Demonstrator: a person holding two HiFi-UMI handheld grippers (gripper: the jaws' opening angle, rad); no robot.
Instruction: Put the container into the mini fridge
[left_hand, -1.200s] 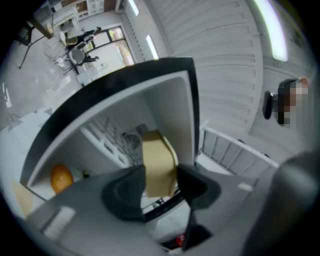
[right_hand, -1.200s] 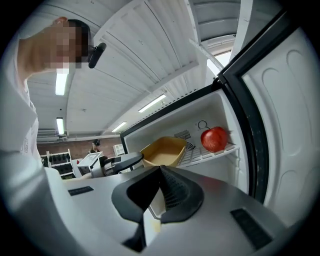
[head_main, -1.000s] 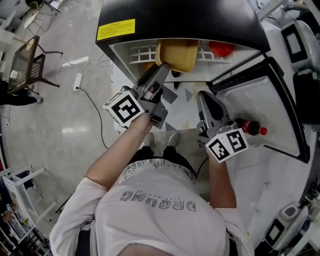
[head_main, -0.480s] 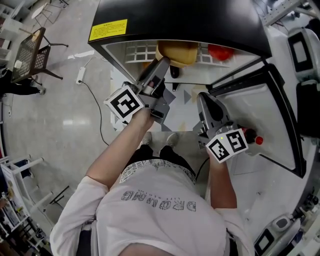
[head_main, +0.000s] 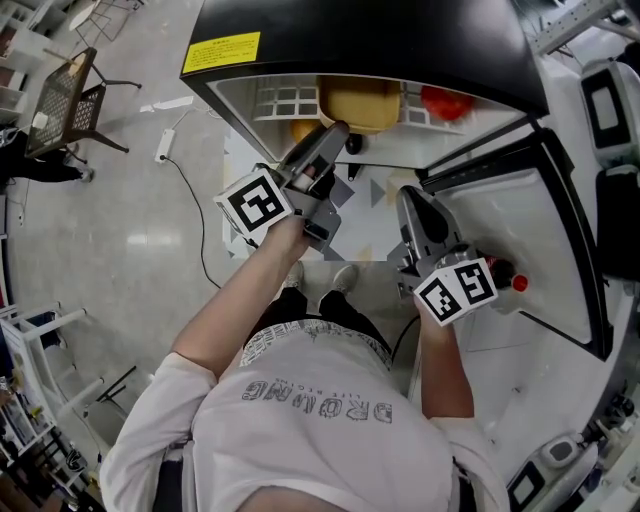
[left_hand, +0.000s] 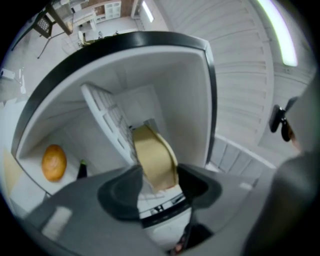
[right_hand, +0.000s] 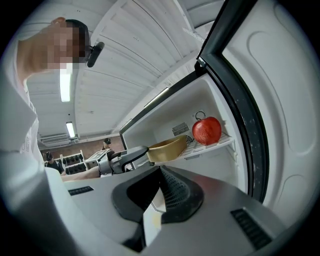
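Tan container (head_main: 362, 103) sits at front of the upper wire shelf (head_main: 285, 100) inside the open mini fridge (head_main: 370, 40), roughly mid-width, partly sticking out past the shelf's front edge; can't tell if its full weight is on the shelf. Its near wall is clamped between the jaws of the left hand-held gripper (head_main: 335, 130), which reaches in from the lower left, so the container lies straight ahead of the jaw tips, the bowl part beyond them. The left gripper view confirms it: both jaws pressed on the container (left_hand: 154, 157), one each side. From the right gripper view the container (right_hand: 167, 149) is level with the shelf, red apple (right_hand: 206, 130) just beside it on the same shelf, apart, not touching. Orange (left_hand: 54, 162) on the fridge floor below, well apart from the container. Right hand-held gripper (head_main: 412, 205) is outside the fridge, near the open door (head_main: 510, 230), jaws together, holding nothing. Red-capped bottle (head_main: 505, 275) sits in the door by the right hand-held gripper.
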